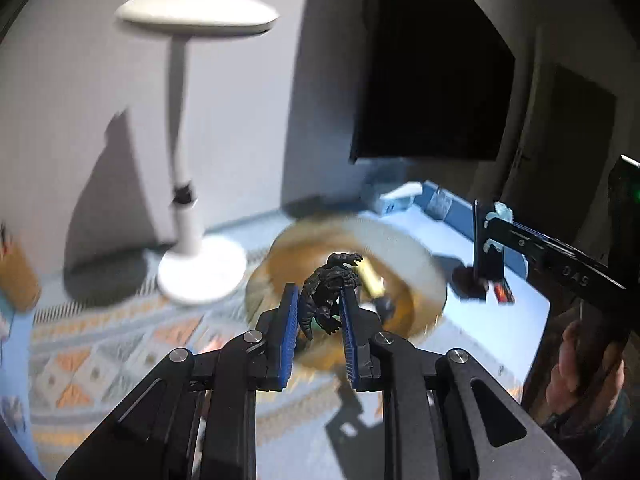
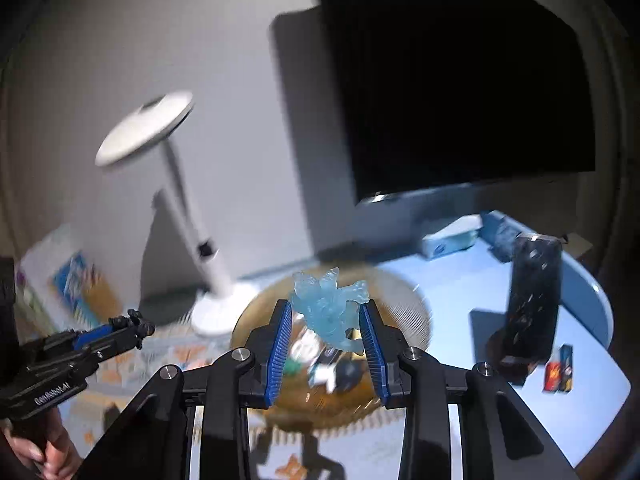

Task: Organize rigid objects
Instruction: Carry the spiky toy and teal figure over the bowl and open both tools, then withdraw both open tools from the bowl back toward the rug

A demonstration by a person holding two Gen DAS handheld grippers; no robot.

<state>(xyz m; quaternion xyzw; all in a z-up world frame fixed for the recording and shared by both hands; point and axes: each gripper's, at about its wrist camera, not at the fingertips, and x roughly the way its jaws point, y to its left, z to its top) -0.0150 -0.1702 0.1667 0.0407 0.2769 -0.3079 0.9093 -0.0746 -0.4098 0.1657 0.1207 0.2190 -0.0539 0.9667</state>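
Blue table (image 1: 500, 320); black figure (image 1: 326, 300) pinched in left tool (image 1: 320, 300)

Partly legible white lettering "DAS" on the right tongs (image 1: 490, 236)

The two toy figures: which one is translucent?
The pale blue figure, between the right gripper's pads. The other figure, clamped in the left gripper, is opaque black.
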